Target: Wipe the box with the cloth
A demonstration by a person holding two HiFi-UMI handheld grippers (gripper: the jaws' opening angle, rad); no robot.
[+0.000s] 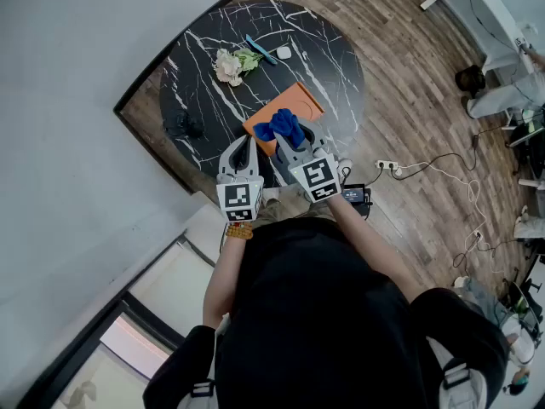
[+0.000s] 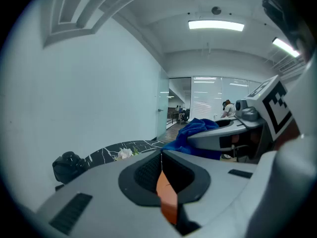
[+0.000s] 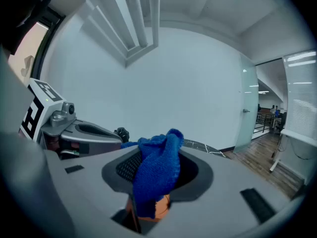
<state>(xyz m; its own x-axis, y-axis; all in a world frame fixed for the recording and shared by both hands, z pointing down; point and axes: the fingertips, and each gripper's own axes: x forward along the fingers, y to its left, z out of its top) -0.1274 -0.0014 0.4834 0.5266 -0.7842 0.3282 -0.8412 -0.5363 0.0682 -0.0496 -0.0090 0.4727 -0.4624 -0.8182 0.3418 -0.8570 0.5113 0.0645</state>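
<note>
Jaws on right gripper (image 3: 157, 155) clamped on blue cloth (image 3: 158, 172), wad bunched over tips. Left gripper (image 2: 161, 157) jaws pressed together, nothing held. Orange box (image 1: 300, 100) flat on black marble table (image 1: 204, 58), at its near edge, just beyond both grippers. Cloth sits over box's near end; contact unclear. Step, likely: bringing cloth onto box, wipe not yet begun. Next move needs cloth lowered onto top face, then swept across. Left free to steady box.
</note>
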